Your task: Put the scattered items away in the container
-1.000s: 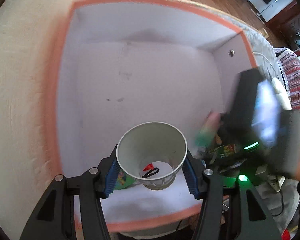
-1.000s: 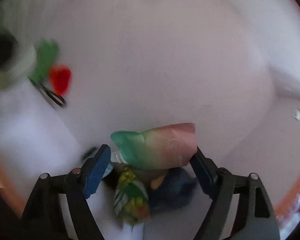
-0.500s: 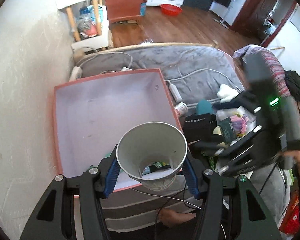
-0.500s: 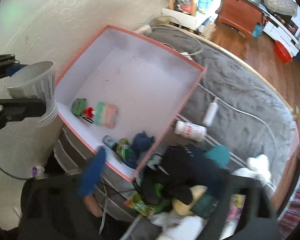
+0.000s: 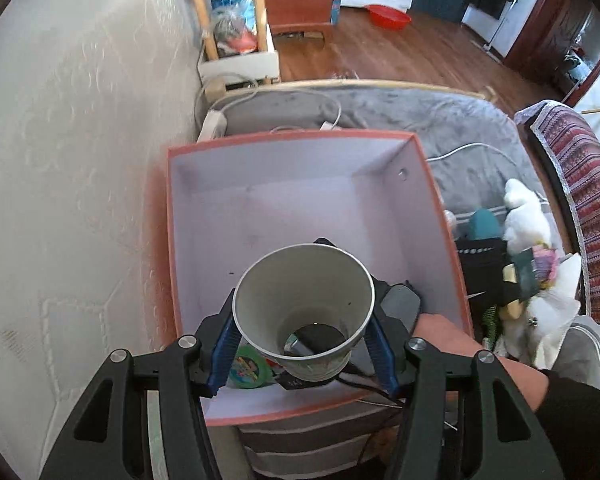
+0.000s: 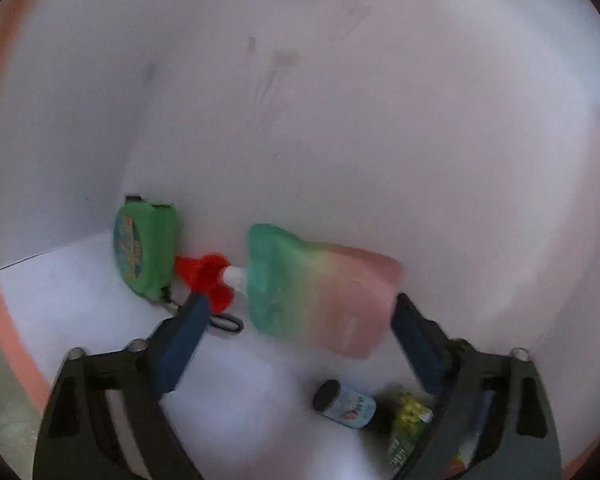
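Note:
My left gripper [image 5: 304, 340] is shut on a white paper cup [image 5: 304, 308] and holds it above the near end of the salmon-rimmed white box [image 5: 296, 138]. My right gripper [image 6: 296, 332] is open inside the box, low over its floor. A green-to-pink pouch with a red cap [image 6: 320, 288] lies between its fingers, not gripped. A green tape measure [image 6: 144, 256] lies to the left. A small bottle [image 6: 346, 404] and a yellow-green packet [image 6: 408, 420] lie nearer the camera. The right hand and its gripper show beneath the cup in the left wrist view [image 5: 400, 304].
The box sits on a grey blanket [image 5: 440, 128] beside a white wall [image 5: 80, 160]. A pile of soft toys and dark items [image 5: 528, 280] lies to the box's right. A white cable [image 5: 468, 148] runs over the blanket. Wooden floor and furniture lie beyond.
My right gripper has moved from above the pile on the blanket back down into the box, empty over the pouch. My left gripper still holds the cup over the box.

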Motion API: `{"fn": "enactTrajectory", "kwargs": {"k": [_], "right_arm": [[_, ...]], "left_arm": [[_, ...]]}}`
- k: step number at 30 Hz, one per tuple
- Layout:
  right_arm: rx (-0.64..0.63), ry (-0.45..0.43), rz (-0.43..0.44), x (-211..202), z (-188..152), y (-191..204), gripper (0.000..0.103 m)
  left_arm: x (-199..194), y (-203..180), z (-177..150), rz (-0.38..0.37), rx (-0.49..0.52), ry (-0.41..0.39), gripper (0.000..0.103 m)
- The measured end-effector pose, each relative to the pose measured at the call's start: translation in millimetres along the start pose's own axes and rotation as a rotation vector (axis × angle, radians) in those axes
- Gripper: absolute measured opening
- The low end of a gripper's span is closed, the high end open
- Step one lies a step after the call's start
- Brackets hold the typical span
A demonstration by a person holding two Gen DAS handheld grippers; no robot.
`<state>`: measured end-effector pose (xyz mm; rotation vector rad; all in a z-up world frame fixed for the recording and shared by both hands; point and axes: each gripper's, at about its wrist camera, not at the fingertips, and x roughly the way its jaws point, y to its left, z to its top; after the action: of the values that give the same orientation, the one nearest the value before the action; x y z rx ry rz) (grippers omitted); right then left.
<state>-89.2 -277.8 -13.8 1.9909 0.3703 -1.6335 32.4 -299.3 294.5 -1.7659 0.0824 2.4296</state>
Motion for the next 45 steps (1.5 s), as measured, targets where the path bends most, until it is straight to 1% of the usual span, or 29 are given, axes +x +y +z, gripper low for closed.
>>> {"fn": "enactTrajectory", "kwargs": {"k": [1, 3, 4, 5, 7, 8, 11, 13, 15, 16, 17, 18, 19, 23, 25, 28, 29, 30, 32, 33, 34, 35, 37, 38, 39, 40, 41, 43, 45], "right_arm": [[-0.030, 0.011, -0.039, 0, 1, 4, 0.077], [-0.052, -0.010, -0.008, -9, -3, 2, 0.071], [-0.021, -0.031, 0.020, -16, -6, -6, 0.038], [0.024, -0.073, 0.084, -27, -12, -17, 0.023], [0.068, -0.162, 0.192, -52, -28, -33, 0.006], [0.079, -0.194, 0.225, -65, -39, -39, 0.003], [0.103, -0.246, 0.301, -98, -74, -57, 0.003], [0.101, -0.245, 0.287, -109, -85, -59, 0.003], [0.141, -0.280, 0.199, -119, -82, -59, 0.009], [0.158, -0.294, 0.177, -120, -76, -57, 0.016], [0.175, -0.294, 0.163, -118, -70, -56, 0.044], [0.188, -0.274, 0.158, -112, -63, -56, 0.095], [0.198, -0.245, 0.161, -103, -55, -54, 0.102], [0.235, -0.063, 0.153, -43, -14, -31, 0.098], [0.177, 0.061, 0.113, -1, 3, -11, 0.093], [0.111, 0.102, 0.055, 20, 18, 6, 0.094], [0.068, 0.073, 0.013, 13, 23, 8, 0.083], [0.039, 0.043, -0.020, 5, 28, 6, 0.064], [0.070, 0.018, -0.039, -4, 32, -16, 0.062], [0.091, 0.010, -0.042, -7, 31, -30, 0.042], [0.116, 0.003, -0.019, -9, 30, -41, 0.042], [0.136, -0.018, 0.006, -11, 27, -52, 0.042], [0.161, -0.084, -0.001, -19, 22, -64, 0.042], [0.184, -0.123, -0.004, -25, 19, -67, 0.051], [0.199, -0.150, -0.001, -30, 15, -69, 0.081], [0.202, -0.166, 0.001, -32, 13, -68, 0.095], [0.196, -0.179, -0.001, -34, 11, -64, 0.102], [0.164, -0.156, -0.017, -27, 11, -50, 0.102], [0.135, -0.102, -0.070, -9, 15, -33, 0.101]], "left_arm": [[10, 6, 0, -0.001, -0.011, 0.002, 0.055], [20, 14, -1, -0.018, -0.041, 0.004, 0.055], [22, 14, -4, -0.036, -0.047, 0.006, 0.055], [22, 13, -6, -0.047, -0.048, 0.006, 0.055], [15, 7, -12, -0.050, -0.039, 0.000, 0.055], [9, 4, -15, -0.050, -0.032, -0.008, 0.055], [-13, -4, -20, -0.051, -0.033, -0.038, 0.055], [-29, -10, -22, -0.055, -0.028, -0.063, 0.055], [-40, -13, -24, -0.049, -0.024, -0.079, 0.055], [-44, -13, -25, -0.043, -0.024, -0.084, 0.055], [-45, -11, -25, -0.040, -0.028, -0.085, 0.055], [-45, -9, -25, -0.038, -0.032, -0.084, 0.055], [-44, -7, -25, -0.037, -0.034, -0.083, 0.055], [-31, 9, -22, -0.027, -0.051, -0.078, 0.055], [-20, 17, -20, -0.028, -0.064, -0.068, 0.055], [-5, 28, -16, -0.047, -0.101, -0.063, 0.055], [0, 29, -15, -0.064, -0.108, -0.060, 0.055], [3, 30, -14, -0.076, -0.114, -0.058, 0.055], [8, 29, -13, -0.087, -0.112, -0.059, 0.055], [9, 27, -13, -0.091, -0.110, -0.060, 0.055], [10, 26, -13, -0.097, -0.110, -0.059, 0.055], [11, 26, -12, -0.100, -0.109, -0.058, 0.055], [11, 26, -12, -0.099, -0.112, -0.060, 0.055], [10, 26, -12, -0.100, -0.114, -0.062, 0.055], [9, 26, -12, -0.100, -0.117, -0.065, 0.055], [8, 26, -12, -0.100, -0.117, -0.068, 0.055], [7, 27, -11, -0.100, -0.116, -0.069, 0.055], [7, 25, -12, -0.100, -0.111, -0.067, 0.055], [8, 24, -12, -0.096, -0.112, -0.065, 0.055]]}}
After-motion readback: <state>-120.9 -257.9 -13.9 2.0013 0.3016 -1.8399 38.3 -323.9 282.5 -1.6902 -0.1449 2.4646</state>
